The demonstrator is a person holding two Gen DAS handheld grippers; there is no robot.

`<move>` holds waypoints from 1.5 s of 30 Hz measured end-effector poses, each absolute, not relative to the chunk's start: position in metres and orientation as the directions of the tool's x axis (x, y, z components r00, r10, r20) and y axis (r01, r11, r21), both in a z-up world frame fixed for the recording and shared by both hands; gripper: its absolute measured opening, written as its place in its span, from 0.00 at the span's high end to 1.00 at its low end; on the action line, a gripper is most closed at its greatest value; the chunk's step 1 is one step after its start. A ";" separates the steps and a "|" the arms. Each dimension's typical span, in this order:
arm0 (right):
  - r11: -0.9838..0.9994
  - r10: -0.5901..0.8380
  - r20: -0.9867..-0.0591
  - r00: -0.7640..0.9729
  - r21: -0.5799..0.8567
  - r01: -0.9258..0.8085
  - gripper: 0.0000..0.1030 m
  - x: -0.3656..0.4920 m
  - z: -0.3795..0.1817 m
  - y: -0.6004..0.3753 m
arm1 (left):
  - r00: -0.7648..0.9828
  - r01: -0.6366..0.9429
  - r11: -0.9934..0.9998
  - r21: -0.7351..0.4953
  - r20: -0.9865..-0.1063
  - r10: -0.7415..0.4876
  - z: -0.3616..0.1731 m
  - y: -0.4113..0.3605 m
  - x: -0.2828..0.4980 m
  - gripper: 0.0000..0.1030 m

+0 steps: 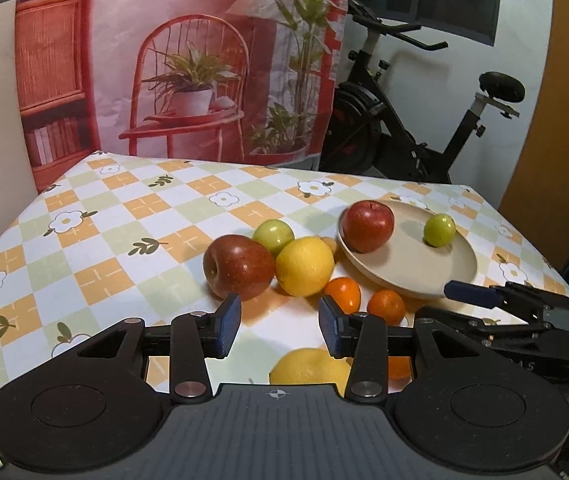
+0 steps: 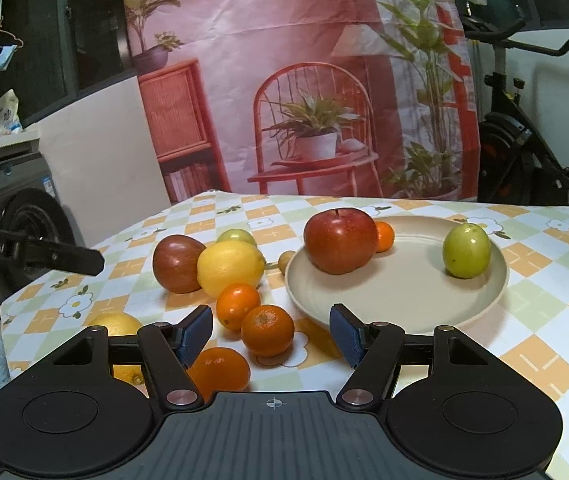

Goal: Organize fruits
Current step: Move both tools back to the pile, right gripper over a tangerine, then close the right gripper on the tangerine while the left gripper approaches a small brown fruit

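A beige plate (image 2: 396,300) (image 1: 408,276) holds a red apple (image 2: 340,240) (image 1: 368,226) and a green fruit (image 2: 466,250) (image 1: 439,230); a small orange (image 2: 384,236) sits behind the apple. On the cloth lie a dark red apple (image 1: 238,266) (image 2: 176,262), a lemon (image 1: 304,266) (image 2: 230,266), a green fruit (image 1: 273,234), several oranges (image 2: 267,330) (image 1: 342,292) and a second lemon (image 1: 308,366). My left gripper (image 1: 280,330) is open and empty, in front of the lemon. My right gripper (image 2: 272,334) is open and empty, with an orange between its fingers.
The table wears a checked flower cloth (image 1: 124,208). A printed backdrop (image 2: 284,80) hangs behind it. An exercise bike (image 1: 404,120) stands at the back right. A washing machine (image 2: 16,208) stands to the left of the table. The right gripper's finger (image 1: 468,292) shows near the plate's front rim.
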State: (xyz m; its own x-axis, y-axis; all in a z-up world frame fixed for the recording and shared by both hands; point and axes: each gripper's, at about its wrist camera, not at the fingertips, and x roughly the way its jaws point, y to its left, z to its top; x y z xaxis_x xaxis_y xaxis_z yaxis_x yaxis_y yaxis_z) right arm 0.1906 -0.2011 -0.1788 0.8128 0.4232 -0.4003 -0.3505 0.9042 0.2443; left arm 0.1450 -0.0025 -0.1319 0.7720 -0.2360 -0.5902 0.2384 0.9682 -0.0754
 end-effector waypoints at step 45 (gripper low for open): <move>0.829 0.525 -0.562 0.639 0.168 -0.533 0.62 0.199 -0.185 -0.162 | 0.747 0.246 0.967 -0.070 -0.621 -0.235 -0.142 -0.006 0.146 0.56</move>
State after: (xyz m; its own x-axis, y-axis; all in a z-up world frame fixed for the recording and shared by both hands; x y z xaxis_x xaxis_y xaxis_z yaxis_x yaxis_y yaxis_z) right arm 0.1985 -0.1623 -0.1850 0.6386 0.5253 -0.5624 -0.5335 0.8289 0.1685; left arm 0.1457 -0.0059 -0.1417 0.7474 -0.2348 -0.6215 0.2456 0.9668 -0.0700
